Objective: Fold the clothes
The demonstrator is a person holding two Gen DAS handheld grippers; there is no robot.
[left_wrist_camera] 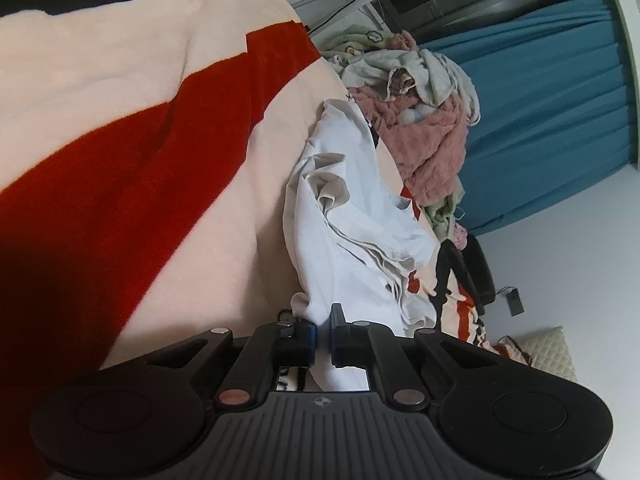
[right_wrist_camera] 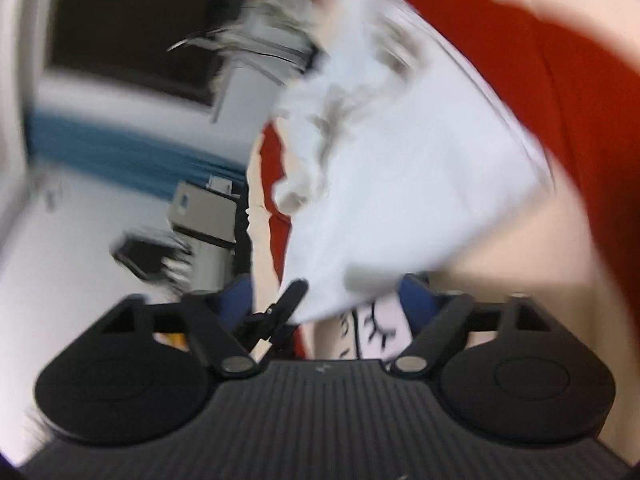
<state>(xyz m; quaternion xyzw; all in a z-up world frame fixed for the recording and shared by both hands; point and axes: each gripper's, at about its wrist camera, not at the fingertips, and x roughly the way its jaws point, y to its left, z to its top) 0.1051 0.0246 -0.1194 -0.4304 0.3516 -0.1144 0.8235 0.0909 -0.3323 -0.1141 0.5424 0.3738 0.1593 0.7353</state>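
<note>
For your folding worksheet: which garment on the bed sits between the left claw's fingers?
The crumpled white cotton garment, pinched by the left claw; the pink fleece lies piled behind.

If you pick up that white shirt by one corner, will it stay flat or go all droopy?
Probably droopy. The white shirt already lies in soft wrinkles and folds on the blanket, so it looks thin and floppy. It likely weighs little: the left gripper pinches just its edge. The unheld part would probably sag and drag.
</note>
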